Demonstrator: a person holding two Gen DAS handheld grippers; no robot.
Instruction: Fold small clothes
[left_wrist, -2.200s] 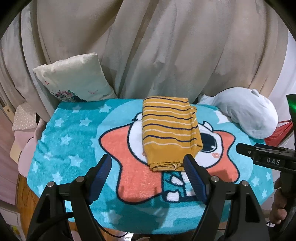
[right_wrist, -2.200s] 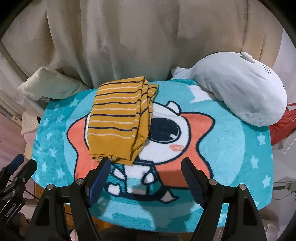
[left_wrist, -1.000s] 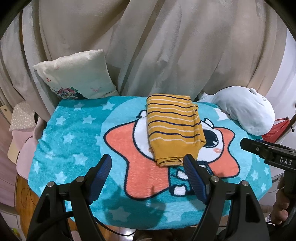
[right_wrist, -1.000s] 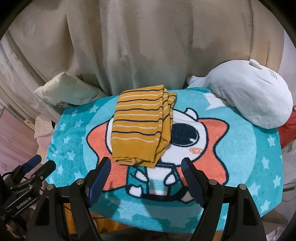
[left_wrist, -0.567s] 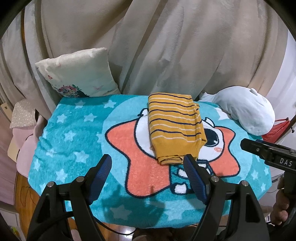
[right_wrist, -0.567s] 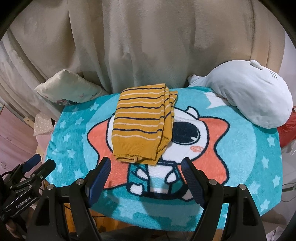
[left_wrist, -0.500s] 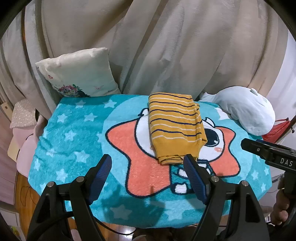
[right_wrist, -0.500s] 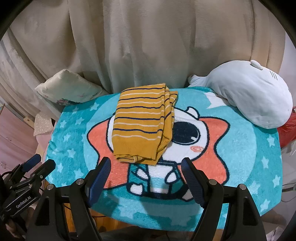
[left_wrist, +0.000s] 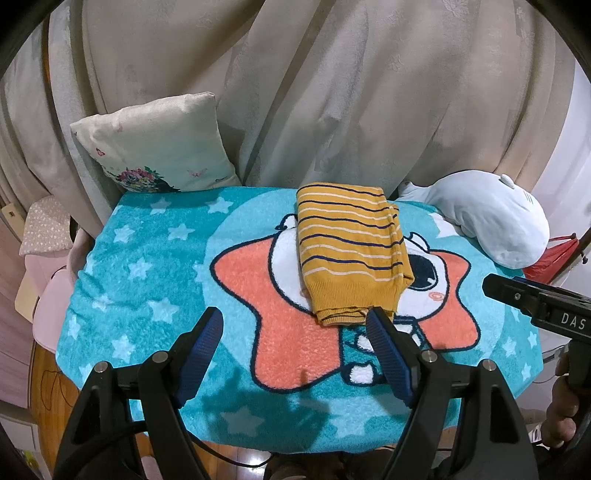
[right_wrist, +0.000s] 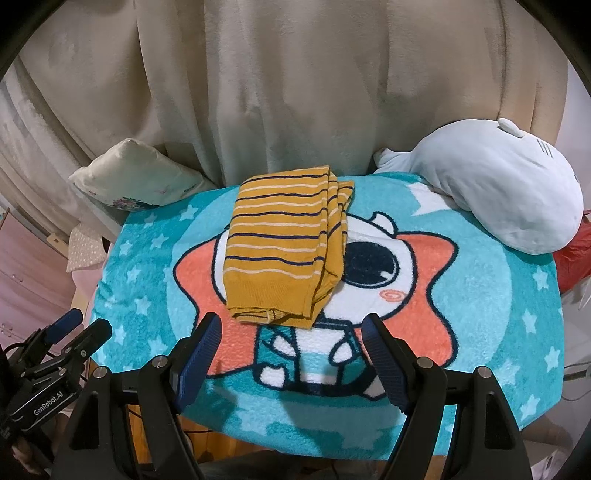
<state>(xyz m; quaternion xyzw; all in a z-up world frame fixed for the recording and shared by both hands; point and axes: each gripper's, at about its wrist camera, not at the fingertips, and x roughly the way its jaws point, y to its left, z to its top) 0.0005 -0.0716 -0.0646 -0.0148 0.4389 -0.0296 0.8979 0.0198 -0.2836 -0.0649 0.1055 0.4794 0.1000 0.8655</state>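
Observation:
A mustard-yellow knit garment with navy and white stripes (left_wrist: 351, 251) lies folded into a narrow stack on the teal cartoon blanket (left_wrist: 147, 266). It also shows in the right wrist view (right_wrist: 284, 243). My left gripper (left_wrist: 295, 328) is open and empty, held above the blanket's front edge, near the garment's near hem. My right gripper (right_wrist: 291, 332) is open and empty, just short of the same hem. Each gripper shows at the edge of the other's view.
A cream floral pillow (left_wrist: 155, 147) stands at the back left. A pale blue plush toy (left_wrist: 487, 218) lies at the back right, with something red (left_wrist: 554, 254) behind it. Beige curtains (left_wrist: 332, 92) hang behind the table. The blanket's edges drop off at front and sides.
Both grippers have drawn back and risen a little from the folded garment. The garment has not moved. Both stay open.

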